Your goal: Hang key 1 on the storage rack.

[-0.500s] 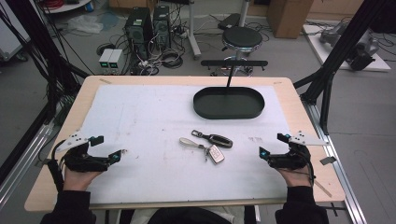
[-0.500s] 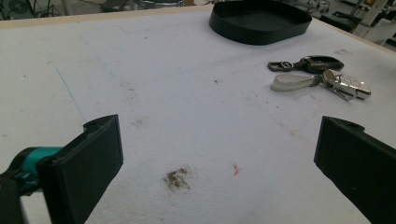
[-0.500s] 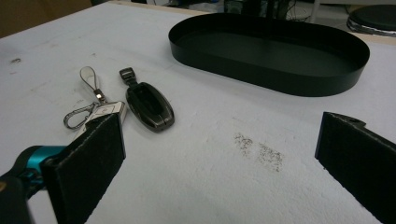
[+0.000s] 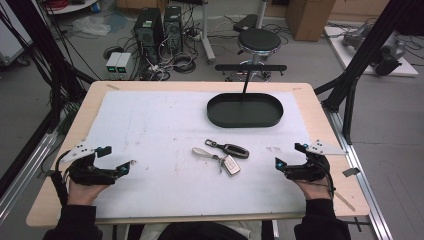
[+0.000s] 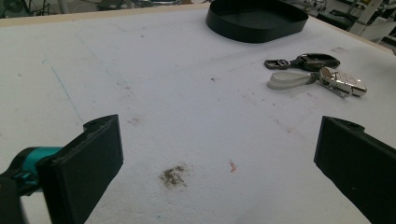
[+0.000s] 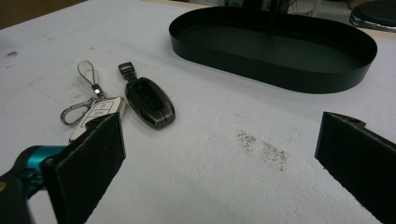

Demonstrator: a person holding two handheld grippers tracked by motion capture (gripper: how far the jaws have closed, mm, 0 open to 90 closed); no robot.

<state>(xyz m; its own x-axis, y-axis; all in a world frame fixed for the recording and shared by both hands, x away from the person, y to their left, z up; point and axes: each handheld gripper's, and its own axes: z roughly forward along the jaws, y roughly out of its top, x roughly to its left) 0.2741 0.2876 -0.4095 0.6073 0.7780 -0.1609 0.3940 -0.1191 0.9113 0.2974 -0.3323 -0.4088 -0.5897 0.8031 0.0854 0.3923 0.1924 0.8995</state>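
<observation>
Two key fobs, dark (image 4: 235, 149) and silver (image 4: 230, 165), are laid mid-counter, near the black tray (image 4: 245, 111). Left gripper (image 4: 125, 169) and right gripper (image 4: 278, 164): jaws held wide apart, empty. Approach is best made low, jaws straddling one fob's narrow sides.

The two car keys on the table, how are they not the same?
The dark key fob is grey-black and rounded; the white key fob is pale with silver edges and boxier. The white one has a pale loop strap and clip; the dark one has a short metal clasp. Both lie flat on the white mat.
</observation>
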